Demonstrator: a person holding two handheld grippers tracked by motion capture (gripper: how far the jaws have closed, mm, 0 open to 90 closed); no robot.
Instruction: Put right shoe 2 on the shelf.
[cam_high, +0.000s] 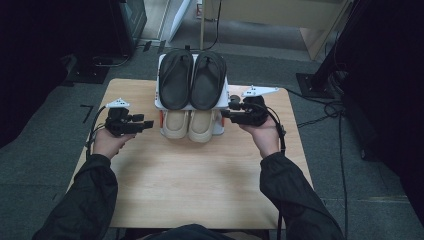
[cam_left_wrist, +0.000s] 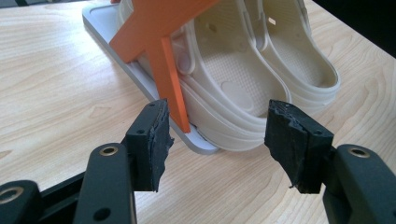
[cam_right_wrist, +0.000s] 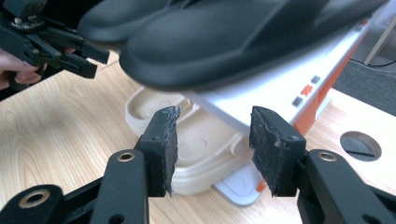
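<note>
A white two-shelf shoe rack with orange supports stands at the back middle of the wooden table. A pair of black sandals lies on its top shelf, a pair of beige clogs on the bottom one. My left gripper is level just left of the rack, open, its jaws framing the clogs and the rack's corner without touching. My right gripper points at the rack's right side, open, with the top shelf's edge and a clog beyond its pads.
The table has a round cable hole near the rack's right end. Cables and a stand base lie on the grey floor past the right edge. Bare wood spreads in front of the rack.
</note>
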